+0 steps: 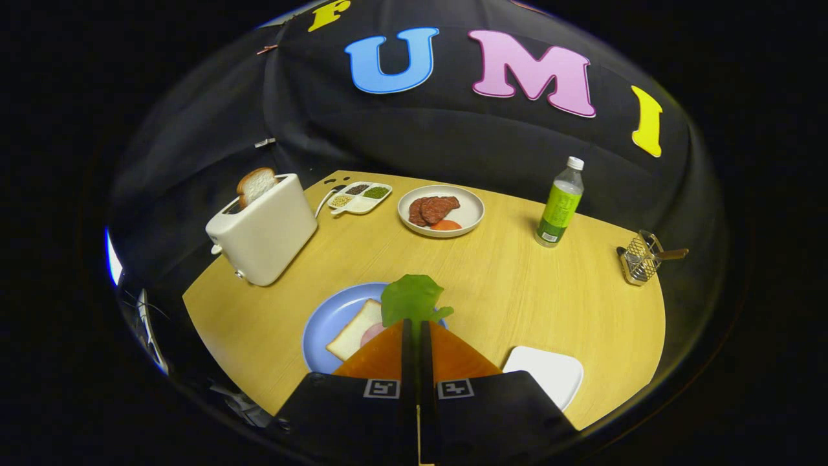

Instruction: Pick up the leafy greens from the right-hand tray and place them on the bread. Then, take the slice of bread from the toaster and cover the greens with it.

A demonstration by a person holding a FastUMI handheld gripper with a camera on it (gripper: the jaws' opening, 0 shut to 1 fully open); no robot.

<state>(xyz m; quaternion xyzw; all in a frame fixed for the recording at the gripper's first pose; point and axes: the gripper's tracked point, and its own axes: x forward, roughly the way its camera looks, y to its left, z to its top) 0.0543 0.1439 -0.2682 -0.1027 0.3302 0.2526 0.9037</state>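
My gripper (414, 321) is shut on the leafy greens (411, 298), a flat green leaf sticking up from between the fingertips. It hangs above the blue plate (326, 319), where a slice of bread (354, 330) lies with a pink slice (371, 334) on top, partly hidden by the fingers. A second slice of bread (256, 184) stands upright in the white toaster (264, 230) at the far left of the table. The white tray (547, 372) to the right of the fingers is bare.
A white plate (441, 210) with dark meat slices and a tomato slice sits at the back. A small divided dish (359, 197) of seeds lies beside the toaster. A green-labelled bottle (560, 204) stands at the back right, and a wire basket (642, 257) at the far right edge.
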